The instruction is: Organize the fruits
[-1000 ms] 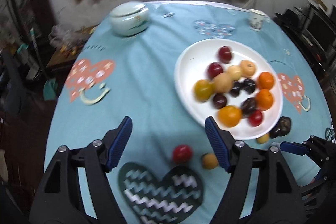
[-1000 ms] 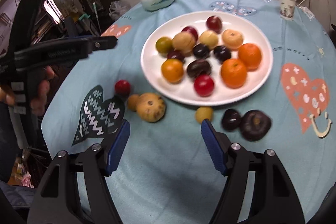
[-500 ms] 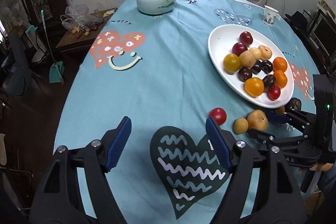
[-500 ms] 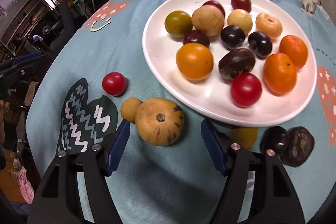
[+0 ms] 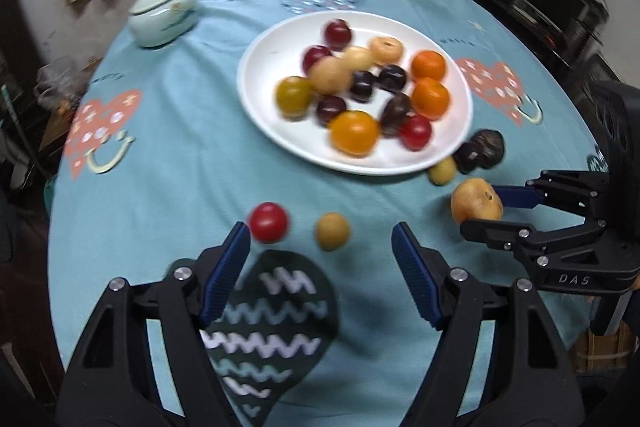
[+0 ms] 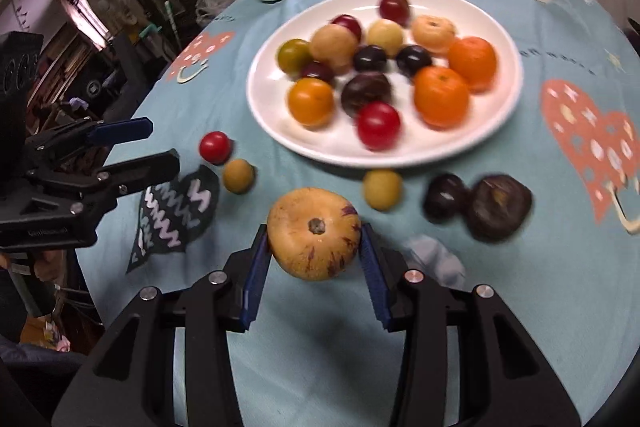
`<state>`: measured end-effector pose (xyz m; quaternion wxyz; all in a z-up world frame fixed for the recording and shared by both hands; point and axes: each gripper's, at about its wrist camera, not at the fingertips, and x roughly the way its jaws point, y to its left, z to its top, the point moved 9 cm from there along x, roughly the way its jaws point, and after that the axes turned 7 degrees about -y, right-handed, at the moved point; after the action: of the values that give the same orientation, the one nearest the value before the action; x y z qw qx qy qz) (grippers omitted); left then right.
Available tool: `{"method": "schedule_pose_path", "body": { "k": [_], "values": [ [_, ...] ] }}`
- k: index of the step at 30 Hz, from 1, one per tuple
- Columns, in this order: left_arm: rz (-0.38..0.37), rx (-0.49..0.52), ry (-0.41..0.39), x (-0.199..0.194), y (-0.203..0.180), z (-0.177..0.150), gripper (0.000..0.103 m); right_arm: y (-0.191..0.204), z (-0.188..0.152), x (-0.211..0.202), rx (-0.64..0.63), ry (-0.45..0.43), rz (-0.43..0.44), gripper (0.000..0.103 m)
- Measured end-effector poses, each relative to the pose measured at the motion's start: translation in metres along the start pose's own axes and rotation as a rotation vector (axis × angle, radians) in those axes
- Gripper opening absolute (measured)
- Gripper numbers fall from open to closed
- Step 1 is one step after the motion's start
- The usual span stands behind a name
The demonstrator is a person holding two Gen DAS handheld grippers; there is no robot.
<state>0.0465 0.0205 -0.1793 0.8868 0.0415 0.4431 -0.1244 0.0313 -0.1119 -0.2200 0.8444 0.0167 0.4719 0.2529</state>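
Round table under a blue tablecloth printed with hearts. Right gripper: jaws closing, the tan purple-streaked fruit between them, both pads at its sides. Left gripper: jaws wide, holding nothing; red fruit and small yellow fruit lie just beyond its tips. White plate of fruit sits farther off. "DAS" reads on the right gripper in the left view only; the fruit's stem end shows in the right view only.
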Motion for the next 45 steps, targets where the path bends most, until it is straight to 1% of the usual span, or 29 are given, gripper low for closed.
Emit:
{"method": "schedule_pose_path", "body": {
  "k": [2, 5, 9, 14, 16, 17, 19, 20, 21, 25, 31, 35, 38, 42, 45],
  "values": [
    [-0.017, 0.021, 0.019, 0.011, -0.012, -0.002, 0.075, -0.009, -0.006, -0.006, 0.034, 0.0, -0.011, 0.045],
    [-0.016, 0.034, 0.047, 0.025, -0.018, -0.004, 0.074, -0.015, -0.013, -0.009, 0.064, 0.003, -0.015, 0.045],
    [0.006, 0.042, 0.072, 0.04, -0.017, -0.007, 0.074, -0.018, -0.021, -0.011, 0.076, 0.004, -0.012, 0.045],
    [0.038, 0.03, 0.094, 0.053, -0.008, -0.008, 0.073, -0.021, -0.022, -0.014, 0.083, 0.003, -0.008, 0.045],
    [0.045, 0.043, 0.081, 0.054, -0.007, -0.007, 0.073, -0.022, -0.022, -0.014, 0.084, 0.006, -0.01, 0.045],
    [0.042, 0.047, 0.08, 0.054, -0.008, -0.007, 0.071, -0.022, -0.023, -0.014, 0.086, 0.008, -0.011, 0.045],
    [0.023, 0.052, 0.086, 0.056, -0.01, -0.007, 0.048, -0.022, -0.024, -0.015, 0.085, 0.011, -0.014, 0.045],
    [0.013, 0.049, 0.108, 0.058, -0.01, -0.01, 0.027, -0.022, -0.025, -0.015, 0.085, 0.013, -0.015, 0.045],
    [0.012, 0.042, 0.131, 0.062, -0.009, -0.013, 0.027, -0.022, -0.025, -0.016, 0.086, 0.014, -0.016, 0.045],
    [-0.006, 0.034, 0.115, 0.06, -0.008, -0.015, 0.026, -0.022, -0.027, -0.017, 0.089, 0.016, -0.018, 0.045],
    [-0.064, -0.036, 0.068, 0.045, -0.002, -0.009, 0.026, -0.02, -0.03, -0.016, 0.092, 0.018, -0.019, 0.045],
    [-0.078, -0.066, 0.044, 0.032, -0.001, -0.007, 0.026, -0.017, -0.031, -0.017, 0.09, 0.016, -0.013, 0.045],
    [-0.068, -0.054, 0.028, 0.021, -0.005, -0.007, 0.026, -0.012, -0.033, -0.018, 0.082, 0.018, -0.002, 0.045],
    [-0.007, -0.012, 0.029, 0.011, -0.013, -0.008, 0.026, -0.004, -0.038, -0.016, 0.063, 0.032, 0.006, 0.045],
    [0.017, -0.002, 0.037, 0.005, -0.018, -0.01, 0.026, 0.003, -0.043, -0.014, 0.047, 0.043, 0.011, 0.045]
  ]
}}
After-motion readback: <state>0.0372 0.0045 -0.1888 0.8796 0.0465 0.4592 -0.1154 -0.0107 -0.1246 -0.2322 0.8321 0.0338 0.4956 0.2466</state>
